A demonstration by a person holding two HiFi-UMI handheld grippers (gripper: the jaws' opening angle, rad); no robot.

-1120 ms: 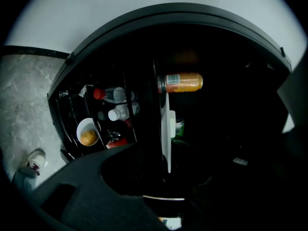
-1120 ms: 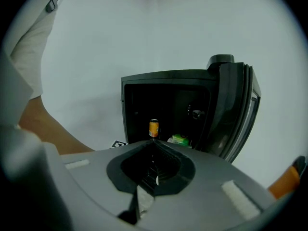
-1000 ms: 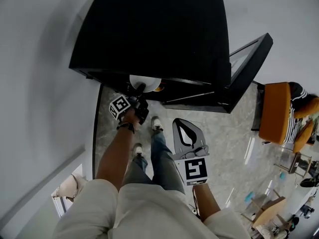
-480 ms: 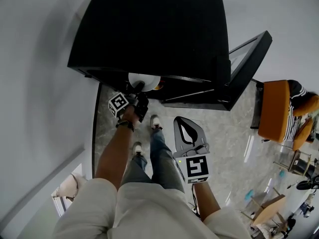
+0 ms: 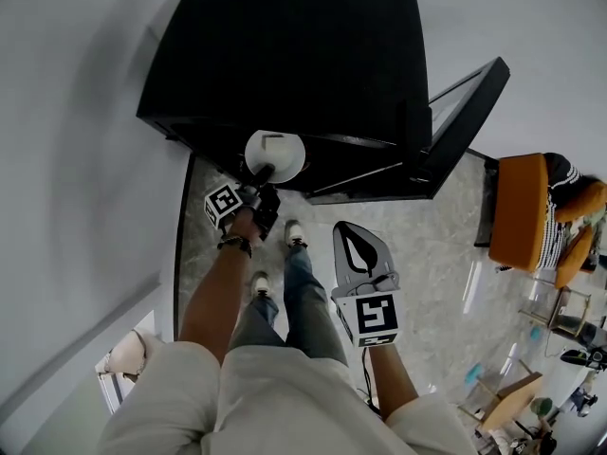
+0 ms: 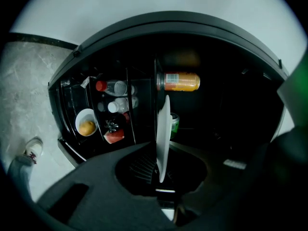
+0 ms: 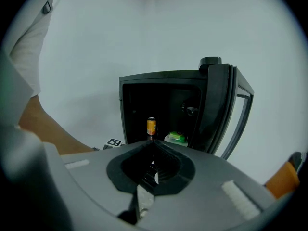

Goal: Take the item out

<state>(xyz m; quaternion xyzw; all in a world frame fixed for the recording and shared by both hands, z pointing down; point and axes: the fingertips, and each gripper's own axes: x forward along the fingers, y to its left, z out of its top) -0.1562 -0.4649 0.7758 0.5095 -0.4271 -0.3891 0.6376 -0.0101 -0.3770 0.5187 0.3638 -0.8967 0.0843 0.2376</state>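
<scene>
Dark fridge [image 6: 231, 105] behind, white plate [image 6: 162, 138] between left gripper's [image 5: 260, 176] closing fingers [image 6: 89, 186]

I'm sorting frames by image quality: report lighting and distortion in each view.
Head view: strong fisheye bending, cabinet top featureless black. Left gripper view: black corners, dim interior, plate bright white. Right gripper view: evenly lit wall, cabinet interior dark.

Operator wears a cream short-sleeved shirt [image 5: 270, 396], blue jeans [image 5: 305, 306], white shoes [image 5: 295, 234] and a dark wristband [image 5: 233, 243]. Right claw [image 5: 353, 235]: grey housing, black-and-white marker cube [image 5: 375, 318].
</scene>
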